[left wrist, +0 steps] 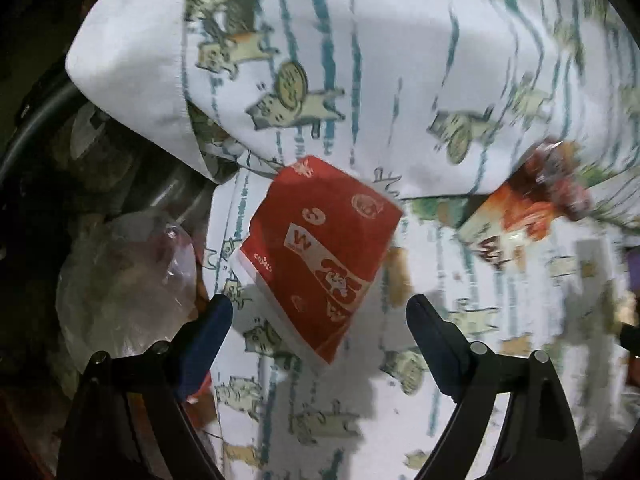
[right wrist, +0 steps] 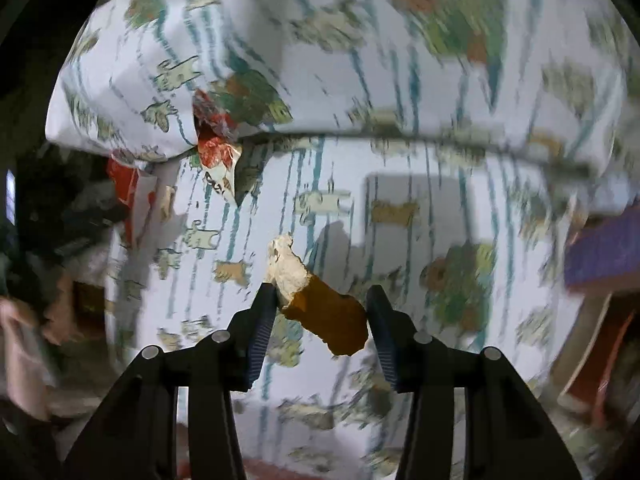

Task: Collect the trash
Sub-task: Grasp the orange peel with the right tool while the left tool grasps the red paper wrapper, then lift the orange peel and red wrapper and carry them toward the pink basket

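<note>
In the left wrist view a red printed packet (left wrist: 320, 248) lies flat on the cat-patterned bed sheet (left wrist: 480, 320). My left gripper (left wrist: 318, 304) hovers over the packet's near end, open, with one finger on each side and not touching it. A crumpled orange-red wrapper (left wrist: 524, 208) lies to the right, blurred. In the right wrist view my right gripper (right wrist: 320, 292) is shut on a torn brown and beige paper scrap (right wrist: 324, 316). The scrap hangs above the sheet (right wrist: 400, 220) and casts a shadow on it. More red wrappers (right wrist: 216, 148) sit at the pillow's edge.
A pillow (left wrist: 300, 48) in the same print lies across the top of the bed. A clear plastic bag (left wrist: 124, 280) and dark clutter fill the floor beside the bed's left edge. A purple object (right wrist: 600, 256) sits at the right of the right wrist view.
</note>
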